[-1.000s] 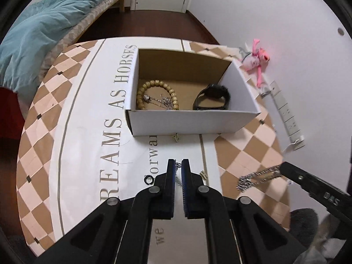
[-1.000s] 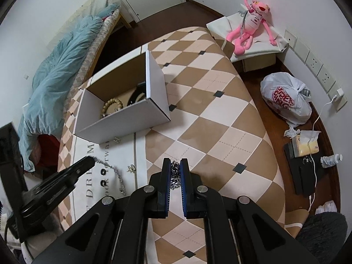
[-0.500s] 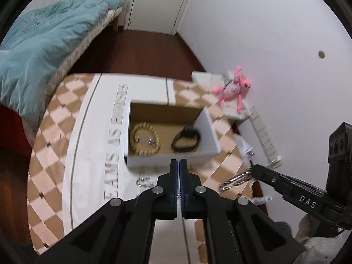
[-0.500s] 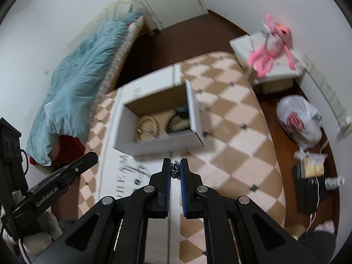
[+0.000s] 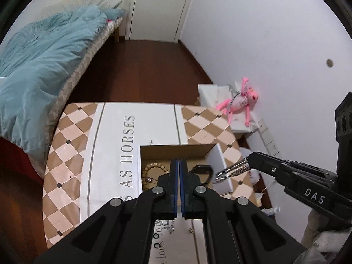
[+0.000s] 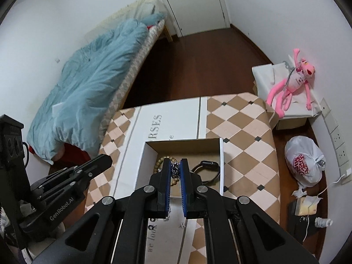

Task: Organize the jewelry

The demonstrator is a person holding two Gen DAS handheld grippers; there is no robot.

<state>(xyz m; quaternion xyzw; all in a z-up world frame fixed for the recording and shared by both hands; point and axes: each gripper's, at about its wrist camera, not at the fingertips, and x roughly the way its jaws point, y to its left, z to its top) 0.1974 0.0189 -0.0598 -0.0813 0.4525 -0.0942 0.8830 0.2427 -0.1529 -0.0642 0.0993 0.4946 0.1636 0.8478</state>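
Starting on the left, we've got the bed [image 6: 88, 83] with its blue duvet along the wall, then the left gripper [image 5: 179, 189] with its blue pads pressed together on nothing, hovering over the near edge of the cardboard box [image 6: 140, 165]. That box sits on the checkered surface [image 6: 246, 154], just right of the printed lettering. Inside it we can see the wooden bead bracelet [image 5: 151, 171] at the left and the black watch [image 6: 205, 169] at the right. Over the middle of the box, our right gripper [image 6: 175, 176] is pinching the silver chain [image 6: 175, 171], a bunch of links hanging between the pads. A few small pieces, too tiny for us to identify, lie on the surface near the box's front wall. Farther right, a pink plush toy [image 6: 290, 81] sprawls on a low white box by the wall.
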